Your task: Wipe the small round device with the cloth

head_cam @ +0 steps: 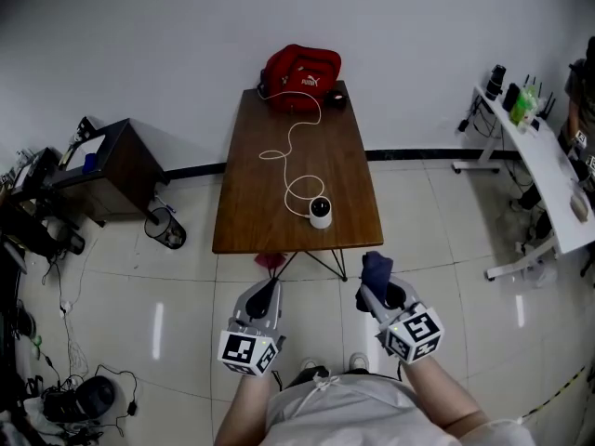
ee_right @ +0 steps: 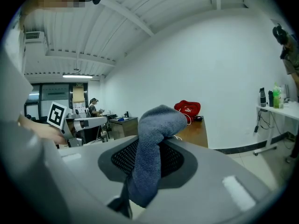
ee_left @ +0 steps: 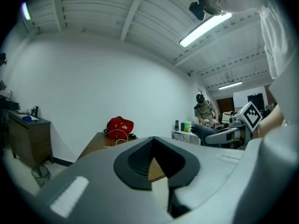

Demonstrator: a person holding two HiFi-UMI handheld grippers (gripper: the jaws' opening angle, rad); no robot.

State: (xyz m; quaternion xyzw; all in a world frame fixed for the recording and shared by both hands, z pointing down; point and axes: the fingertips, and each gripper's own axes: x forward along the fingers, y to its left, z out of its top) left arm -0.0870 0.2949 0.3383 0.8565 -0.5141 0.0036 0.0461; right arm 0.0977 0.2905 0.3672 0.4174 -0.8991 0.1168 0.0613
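Left gripper (head_cam: 267, 293): jaws together, nothing between them. It sits lower centre of the head view, over the tiled floor (head_cam: 177, 286), short of the table (head_cam: 270, 207) and not touching it.

Right gripper (head_cam: 376, 292): jaws clamped on the cloth (ee_right: 150, 146). It's a blue-grey knit; the free end sticks up past the jaw tips and folds over toward the right in the right gripper view. This gripper is just right of the left one in the head view, also over the floor and clear of the table edge.

Small round device (head_cam: 320, 213): white body, dark top, upright on the brown wooden table near its lower edge, right of centre. It's well apart from both grippers, and the cloth isn't touching it.

A white cable (head_cam: 290, 152) runs in loops from the device up the tabletop toward the red bag (head_cam: 300, 67) at the top end of the table, against the wall.

A dark cabinet (head_cam: 116, 167) is at the left of the frame, and a white desk (head_cam: 550, 179) with bottles on it at the right edge. A person's lap and forearms are at the bottom, behind the marker cubes.
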